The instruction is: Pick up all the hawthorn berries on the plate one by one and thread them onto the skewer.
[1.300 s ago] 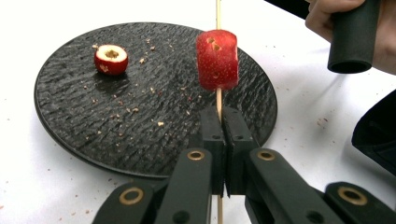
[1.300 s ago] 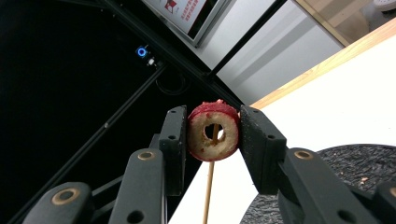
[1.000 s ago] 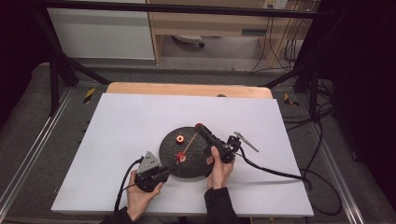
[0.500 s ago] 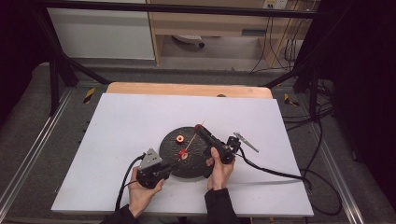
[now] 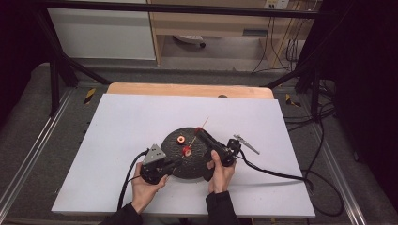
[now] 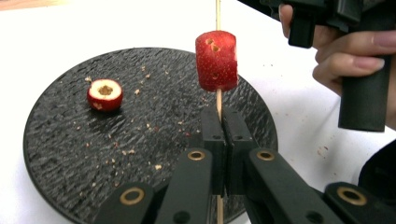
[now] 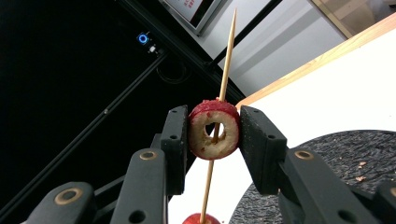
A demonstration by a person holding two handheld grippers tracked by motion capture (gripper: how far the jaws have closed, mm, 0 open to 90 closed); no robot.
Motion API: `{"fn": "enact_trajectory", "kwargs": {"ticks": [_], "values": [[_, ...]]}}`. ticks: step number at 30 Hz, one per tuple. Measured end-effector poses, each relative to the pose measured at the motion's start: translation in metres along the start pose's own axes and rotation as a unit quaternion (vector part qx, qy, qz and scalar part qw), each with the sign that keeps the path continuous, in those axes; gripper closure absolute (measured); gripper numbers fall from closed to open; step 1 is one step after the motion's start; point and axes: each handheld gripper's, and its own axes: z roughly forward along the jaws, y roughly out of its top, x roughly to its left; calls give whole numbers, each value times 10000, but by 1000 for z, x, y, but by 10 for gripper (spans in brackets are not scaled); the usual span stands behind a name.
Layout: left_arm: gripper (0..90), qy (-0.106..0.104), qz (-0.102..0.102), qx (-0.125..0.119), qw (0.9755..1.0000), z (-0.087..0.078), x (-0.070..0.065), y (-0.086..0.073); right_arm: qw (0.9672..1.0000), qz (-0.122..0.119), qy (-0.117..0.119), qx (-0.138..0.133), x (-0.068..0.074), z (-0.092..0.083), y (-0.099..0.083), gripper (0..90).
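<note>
A thin wooden skewer [image 6: 217, 100] stands over the black round plate [image 5: 187, 168], and my left gripper [image 6: 223, 119] is shut on its lower end. One red fruit piece [image 6: 215, 60] is threaded on it just above those jaws. Higher up, my right gripper [image 7: 214, 126] is shut on a cored red fruit ring [image 7: 205, 144], with the skewer [image 7: 227, 51] running through its hole. A third cored piece [image 6: 105, 93] lies on the plate [image 6: 140, 154]. In the high view the left gripper [image 5: 177, 163] sits at the plate's near-left rim and the right gripper [image 5: 200, 131] at its far right.
The plate rests on a white table sheet [image 5: 117, 126] with a wooden edge [image 5: 187, 89] at the back. A grey metal clip [image 5: 246, 144] lies right of the plate. The right gripper's cable [image 5: 277, 173] trails off to the right. Crumbs dot the plate.
The left gripper has crept slightly toward the plate, still holding the skewer. The right gripper and its fruit ring have stayed put.
</note>
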Motion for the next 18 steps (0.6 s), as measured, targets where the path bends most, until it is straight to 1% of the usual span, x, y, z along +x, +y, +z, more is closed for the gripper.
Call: {"fn": "enact_trajectory", "kwargs": {"ticks": [8,14,18], "values": [[889,-15,-16,24,10000,5,1,7,10000,-18,-44,59,0,-1,-3,639],[889,-60,-23,41,10000,8,3,11,9999,-34,-54,91,0,-1,-6,639],[889,-51,-13,45,10000,10,2,14,9999,-56,-42,115,-1,-2,-8,638]]}}
